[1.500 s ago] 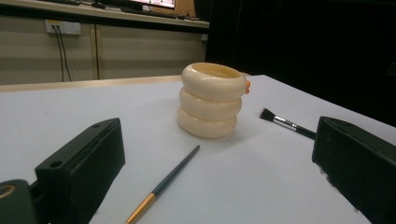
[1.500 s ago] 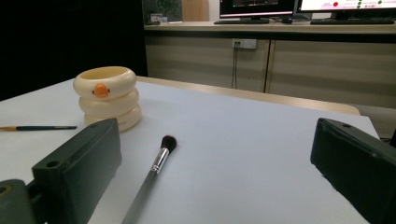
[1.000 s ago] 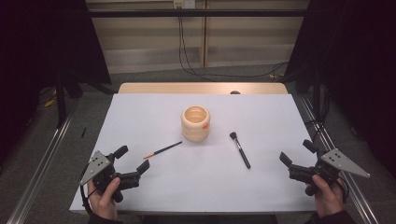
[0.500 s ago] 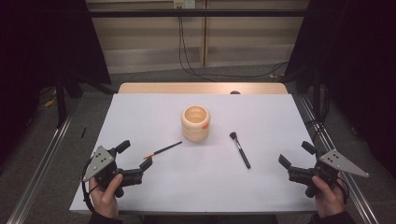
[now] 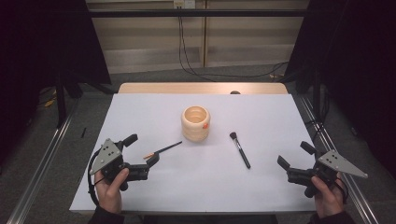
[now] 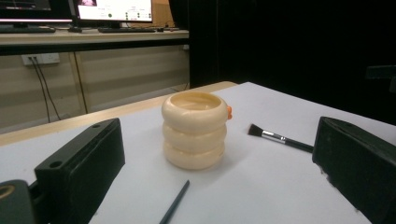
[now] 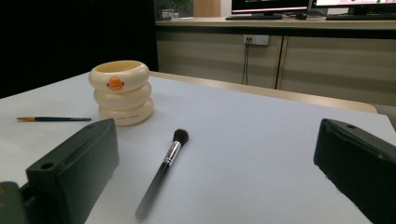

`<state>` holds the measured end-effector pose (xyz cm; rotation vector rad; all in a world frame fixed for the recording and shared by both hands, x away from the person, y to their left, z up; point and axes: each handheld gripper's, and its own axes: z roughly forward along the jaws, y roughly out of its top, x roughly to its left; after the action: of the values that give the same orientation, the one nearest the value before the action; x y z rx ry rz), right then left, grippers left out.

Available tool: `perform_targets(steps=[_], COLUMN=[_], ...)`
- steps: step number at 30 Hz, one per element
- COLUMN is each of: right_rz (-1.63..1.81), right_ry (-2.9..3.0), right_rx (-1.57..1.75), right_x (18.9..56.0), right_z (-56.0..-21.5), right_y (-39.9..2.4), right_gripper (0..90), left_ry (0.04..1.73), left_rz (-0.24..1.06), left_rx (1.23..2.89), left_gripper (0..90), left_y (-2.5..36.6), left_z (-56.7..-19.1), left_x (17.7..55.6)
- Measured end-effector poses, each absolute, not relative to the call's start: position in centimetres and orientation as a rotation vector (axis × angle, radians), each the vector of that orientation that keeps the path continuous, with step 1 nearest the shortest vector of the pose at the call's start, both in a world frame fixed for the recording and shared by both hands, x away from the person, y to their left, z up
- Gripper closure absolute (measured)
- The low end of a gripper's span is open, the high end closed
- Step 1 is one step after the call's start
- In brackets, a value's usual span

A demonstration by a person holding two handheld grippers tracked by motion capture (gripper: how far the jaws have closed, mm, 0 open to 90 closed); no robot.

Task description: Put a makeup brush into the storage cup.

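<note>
high view: a white table [image 5: 140, 112] carries a cream ringed holder [image 5: 195, 123] with a small orange mark on its side, a makeup brush [image 5: 239, 149] and a thin dark pencil-like stick [image 5: 162, 150] with an orange end. the left gripper [image 5: 142, 156] is held in the person's left hand [image 5: 111, 189] near the table's front left, jaws spread wide and holding nothing; the thin stick lies just ahead of its jaw tips, and whether the nearer tip touches it i cannot tell. the holder sits farther ahead and to that claw's right. the right gripper [image 5: 292, 161] is held in the right hand [image 5: 327, 198] at the front right, jaws also wide apart and empty — the makeup brush lies ahead of it to its left, apart from it, bristle end pointing away

left gripper view: the two black jaws stand far apart at the bottom corners with nothing between them but bare table. the cream holder [image 6: 194, 129] stands ahead, about midway between the jaws, upright and empty as far as its rim shows. the dark stick [image 6: 175, 202] lies on the table in front of it, nearer the claw. the makeup brush [image 6: 279, 137] lies beyond the right-hand jaw

right gripper view: jaws wide open, nothing gripped. the makeup brush [image 7: 162, 171] lies between them just ahead, bristles away. the holder [image 7: 122, 93], with an orange duck bill facing here, stands ahead beyond the left-hand jaw — the thin stick [image 7: 53, 119] lies farther left of it
</note>
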<state>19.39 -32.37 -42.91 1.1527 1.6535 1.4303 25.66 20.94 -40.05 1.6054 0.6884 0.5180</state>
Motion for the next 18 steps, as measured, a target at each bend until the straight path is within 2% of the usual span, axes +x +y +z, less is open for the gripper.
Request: perform_targets(steps=[3,12,18], right_rz=[1.435,1.433,1.428], right_ry=[1.655,1.651,1.657], right_rx=[1.150,1.156,1.151], right_x=[19.4,19.5,19.6], right_z=[-42.9,-43.0,-43.0], right_y=[-32.3,-32.4,-32.4], right_gripper=[0.0,0.0,0.0], left_ry=[0.624,0.626,0.672], left_rz=[0.507,0.512,0.473], left_rx=[1.631,1.638,1.650], left_gripper=[2.6,2.1,2.3], left_y=[20.5,20.3,20.3], left_z=[-39.8,-39.2,-40.0], left_x=[27.1,29.1,31.9])
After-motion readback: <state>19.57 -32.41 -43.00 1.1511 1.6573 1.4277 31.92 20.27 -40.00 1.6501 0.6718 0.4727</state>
